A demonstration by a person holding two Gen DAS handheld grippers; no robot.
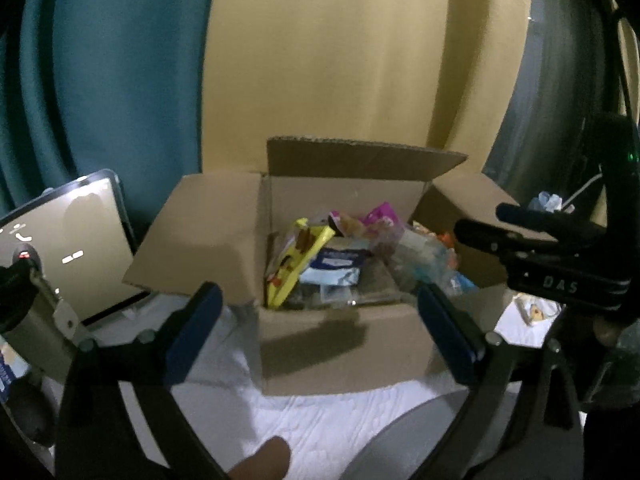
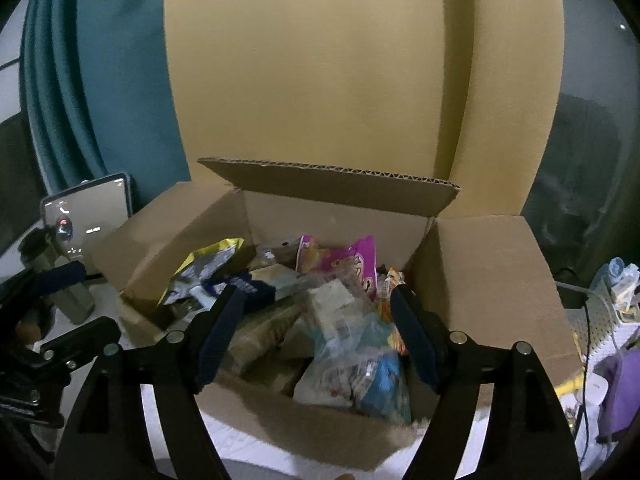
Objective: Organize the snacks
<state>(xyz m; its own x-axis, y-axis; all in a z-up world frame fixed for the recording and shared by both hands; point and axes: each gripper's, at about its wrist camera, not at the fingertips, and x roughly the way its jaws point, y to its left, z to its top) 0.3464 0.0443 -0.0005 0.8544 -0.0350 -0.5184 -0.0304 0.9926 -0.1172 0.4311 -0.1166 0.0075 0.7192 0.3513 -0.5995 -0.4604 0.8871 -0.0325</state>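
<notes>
We hold 2 grippers over the open cardboard box [image 2: 256, 412]; the left gripper [image 1: 320, 332] is spread wide with nothing between its pads, and the right gripper [image 2: 316, 340] is spread too, empty, just above the snacks [image 2: 352, 344] heaped inside the box; a phone [image 1: 68, 248] stands far left. We judge we are between picks; next we must choose 1 packet and lower onto it.

left tool [image 1: 320, 330]: black arms, dark blue pads, silver screws
right tool [image 2: 318, 334]: same black frame, blue pads, round silver bolts
</notes>
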